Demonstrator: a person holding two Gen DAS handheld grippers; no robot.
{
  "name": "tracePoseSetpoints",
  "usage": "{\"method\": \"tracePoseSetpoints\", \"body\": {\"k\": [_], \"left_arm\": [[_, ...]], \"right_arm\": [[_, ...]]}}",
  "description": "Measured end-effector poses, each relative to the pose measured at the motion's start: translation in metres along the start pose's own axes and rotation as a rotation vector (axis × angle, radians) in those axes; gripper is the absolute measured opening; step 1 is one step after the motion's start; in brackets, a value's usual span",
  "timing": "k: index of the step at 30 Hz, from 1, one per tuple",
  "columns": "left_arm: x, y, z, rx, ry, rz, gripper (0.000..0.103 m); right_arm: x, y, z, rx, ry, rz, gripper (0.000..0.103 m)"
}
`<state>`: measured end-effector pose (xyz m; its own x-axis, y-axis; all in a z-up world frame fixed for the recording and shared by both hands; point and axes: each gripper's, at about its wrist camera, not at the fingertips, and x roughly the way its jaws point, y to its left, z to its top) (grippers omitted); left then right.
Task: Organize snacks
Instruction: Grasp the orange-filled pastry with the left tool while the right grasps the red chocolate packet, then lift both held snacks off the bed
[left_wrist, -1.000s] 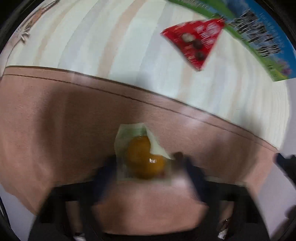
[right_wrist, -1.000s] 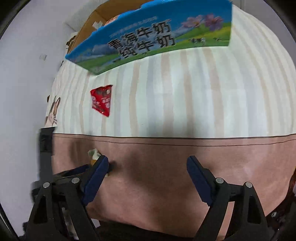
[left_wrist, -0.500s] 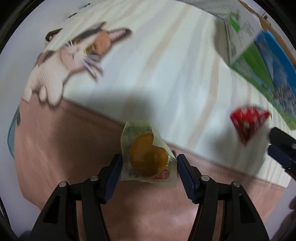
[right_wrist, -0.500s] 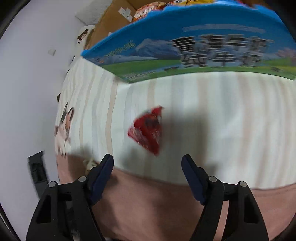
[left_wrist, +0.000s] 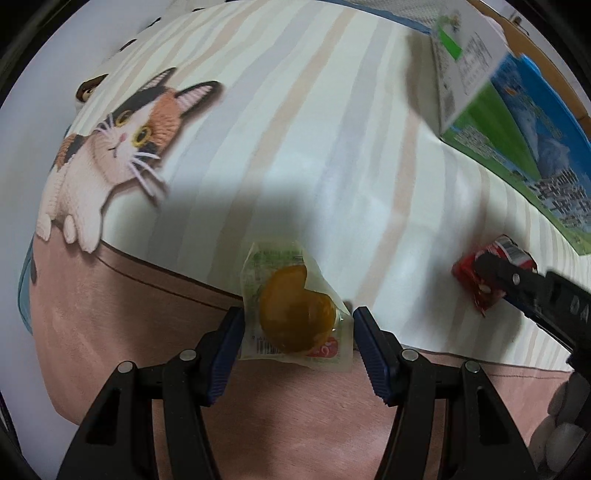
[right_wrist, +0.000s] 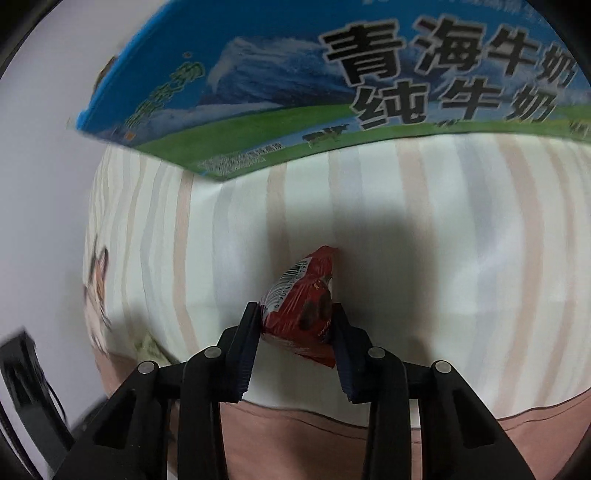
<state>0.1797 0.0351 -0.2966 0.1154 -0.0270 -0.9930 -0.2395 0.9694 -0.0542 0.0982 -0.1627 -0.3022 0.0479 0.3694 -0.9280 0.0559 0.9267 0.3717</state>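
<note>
left claw (left_wrist: 298, 323): holds clear-wrapped orange snack (left_wrist: 295, 317), pinched at its edges | right claw (right_wrist: 295, 325): clamped on red snack packet (right_wrist: 304, 314), near the milk carton box (right_wrist: 332, 92) | lift both straight off the striped cloth (right_wrist: 443, 221), keeping your squeeze steady.

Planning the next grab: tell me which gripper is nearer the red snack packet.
Right. The right gripper has the red snack packet pinched between its fingers. The left gripper is off to the side, around the clear-wrapped orange snack.
</note>
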Motion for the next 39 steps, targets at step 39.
{"method": "tracePoseSetpoints", "body": {"k": [39], "left_arm": [[0.029,-0.098,-0.088,0.256,0.099,-0.033,0.059]], "right_arm": [[-0.035,-0.106,-0.111,-0.037,0.046,-0.126,0.042]]}}
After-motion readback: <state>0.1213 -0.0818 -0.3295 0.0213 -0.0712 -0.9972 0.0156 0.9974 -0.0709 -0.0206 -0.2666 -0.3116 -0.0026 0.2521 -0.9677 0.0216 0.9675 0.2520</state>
